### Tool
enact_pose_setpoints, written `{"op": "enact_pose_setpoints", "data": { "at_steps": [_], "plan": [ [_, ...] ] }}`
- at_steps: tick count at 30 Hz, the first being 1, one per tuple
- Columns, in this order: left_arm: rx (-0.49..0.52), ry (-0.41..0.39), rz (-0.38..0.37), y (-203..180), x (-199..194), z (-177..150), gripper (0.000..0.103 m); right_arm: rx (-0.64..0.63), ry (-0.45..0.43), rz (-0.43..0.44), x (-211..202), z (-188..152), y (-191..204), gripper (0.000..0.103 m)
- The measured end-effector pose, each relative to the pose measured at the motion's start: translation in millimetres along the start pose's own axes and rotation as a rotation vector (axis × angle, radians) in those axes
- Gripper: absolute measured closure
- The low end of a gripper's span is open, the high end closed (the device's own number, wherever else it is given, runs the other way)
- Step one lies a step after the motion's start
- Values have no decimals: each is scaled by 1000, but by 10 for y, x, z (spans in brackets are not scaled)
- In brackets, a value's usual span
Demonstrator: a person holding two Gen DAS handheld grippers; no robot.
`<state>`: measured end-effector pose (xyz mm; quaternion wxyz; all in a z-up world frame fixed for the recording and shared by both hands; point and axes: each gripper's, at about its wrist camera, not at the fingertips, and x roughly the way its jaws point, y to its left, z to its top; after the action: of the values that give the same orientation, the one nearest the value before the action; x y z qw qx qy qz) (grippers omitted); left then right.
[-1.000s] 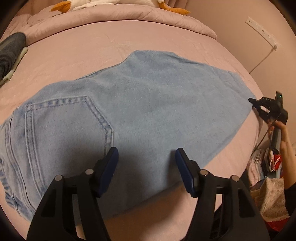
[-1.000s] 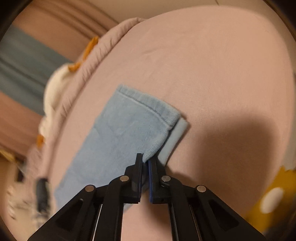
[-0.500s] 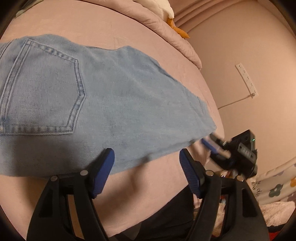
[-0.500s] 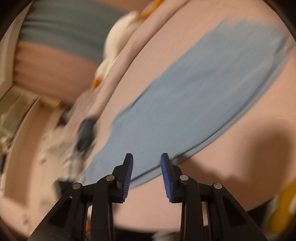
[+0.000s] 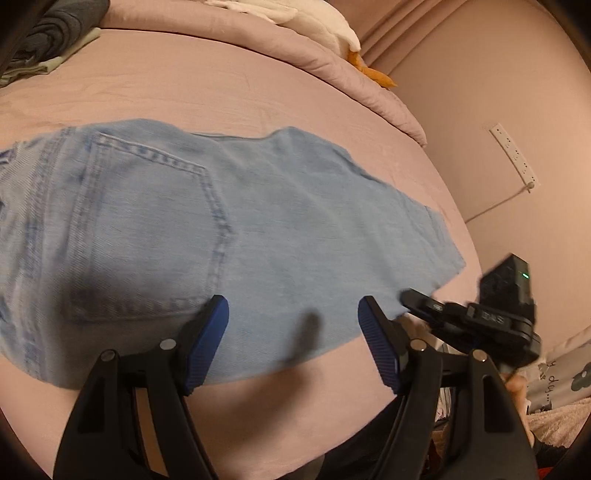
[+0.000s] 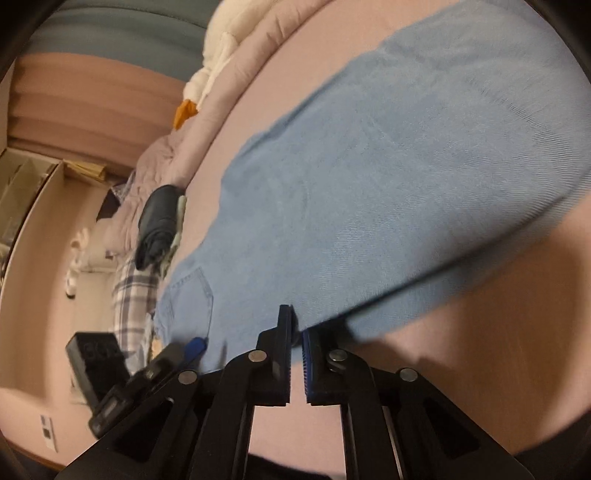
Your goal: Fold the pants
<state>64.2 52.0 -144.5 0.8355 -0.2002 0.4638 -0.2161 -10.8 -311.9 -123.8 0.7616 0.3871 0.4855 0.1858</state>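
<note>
- Currently, light blue jeans (image 5: 258, 229) are seen laid flat on the pink bed sheet (image 5: 221, 85), already doubled leg over leg by the look of it, back pocket (image 5: 147, 236) up at the left, leg end toward the right edge of the bed.
- Far left of the left wrist view: a dark folded garment (image 5: 55, 29) is parked on the sheet, well apart from the jeans.
- Left gripper (image 5: 295, 321): fingers held wide apart, nothing between them, hovering over the near long edge just right of the pocket.
- Right gripper (image 6: 296, 332): fingers nearly together with a thin gap, tips at the near edge of the denim; whether cloth is pinched cannot be told, since the frame is blurred there.
- Step judged: a grip is being set up along the near edge for the next fold; no crosswise fold is visible yet.
- Next move judged: both layers of the edge need catching by each gripper, then the leg end is to be carried over toward the pocket end.
- Edges: the near edge of the jeans lies close to the mattress edge, so little slack is left on that side.
- Open room: bare sheet is available beyond the far edge up to the rolled duvet (image 5: 332, 70); wall (image 5: 480, 110) with a power strip (image 5: 513, 155) lies right of the bed.
</note>
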Motion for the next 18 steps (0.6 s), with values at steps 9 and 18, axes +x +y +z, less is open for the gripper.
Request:
{"op": "enact_pose_setpoints", "data": {
  "at_steps": [9, 18],
  "plan": [
    [39, -42, 71, 93, -180, 62, 30, 10, 93, -58, 73, 38, -106, 99],
    [160, 17, 244, 212, 29, 24, 32, -598, -49, -517, 302, 145, 443, 83]
  ]
}}
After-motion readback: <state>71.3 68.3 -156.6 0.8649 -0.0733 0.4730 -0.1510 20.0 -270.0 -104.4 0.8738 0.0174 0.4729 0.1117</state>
